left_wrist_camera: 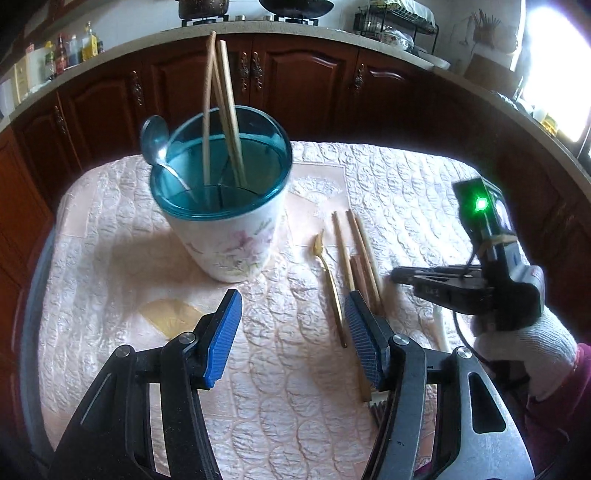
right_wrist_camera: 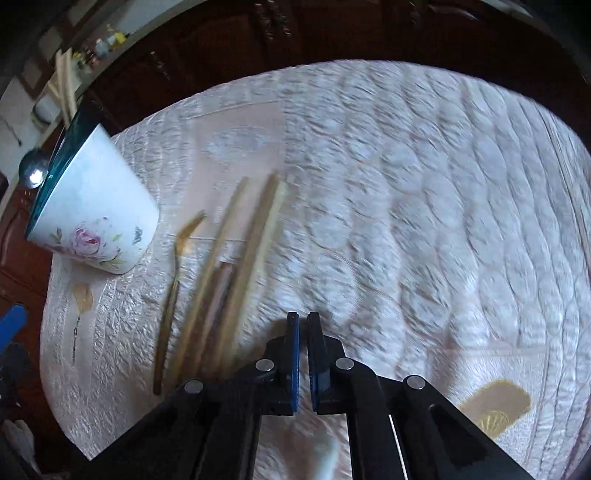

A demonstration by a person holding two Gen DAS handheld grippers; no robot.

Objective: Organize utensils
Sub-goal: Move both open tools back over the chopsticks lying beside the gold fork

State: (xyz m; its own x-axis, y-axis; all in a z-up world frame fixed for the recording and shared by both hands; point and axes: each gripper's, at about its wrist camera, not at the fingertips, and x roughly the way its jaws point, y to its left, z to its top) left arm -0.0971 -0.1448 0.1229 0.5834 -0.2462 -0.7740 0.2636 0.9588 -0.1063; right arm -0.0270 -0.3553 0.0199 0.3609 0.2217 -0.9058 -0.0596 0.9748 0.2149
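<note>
Nearest in the left wrist view, the left gripper [left_wrist_camera: 291, 328] hangs over the quilted cloth [left_wrist_camera: 288, 387] with its 2 blue fingers [left_wrist_camera: 221, 339] wide apart and nothing between them. The right finger stands in front of the near ends of the loose utensils, so these ends are partly hidden.

In the right wrist view, the right gripper [right_wrist_camera: 303, 350] has its fingers [right_wrist_camera: 293, 362] almost together, with only a thin gap; something pale shows low in this gap, but I cannot tell if it is held. This view is blurred. In the left view the same gripper [left_wrist_camera: 397, 275] comes from the right side, held by a hand in a white glove [left_wrist_camera: 524, 350], and its tip is just beside the loose chopsticks [left_wrist_camera: 360, 254].

On the cloth lie a gold spoon [left_wrist_camera: 330, 284], then about 3 chopsticks side by side, and between them a shorter reddish stick [left_wrist_camera: 360, 275]. A white thing [left_wrist_camera: 441, 328] lies under the right gripper.

Farther, left of these, stands the cup [left_wrist_camera: 236, 236], white with a pink flower and a teal rim [left_wrist_camera: 173, 206]. Inside are 2 chopsticks [left_wrist_camera: 225, 107] upright and a steel spoon [left_wrist_camera: 157, 142] that leans over the left edge.

Behind the surface are dark wood cabinets [left_wrist_camera: 303, 81], and above them a counter with bottles [left_wrist_camera: 70, 50], pots [left_wrist_camera: 203, 8] and a rack [left_wrist_camera: 395, 22].
</note>
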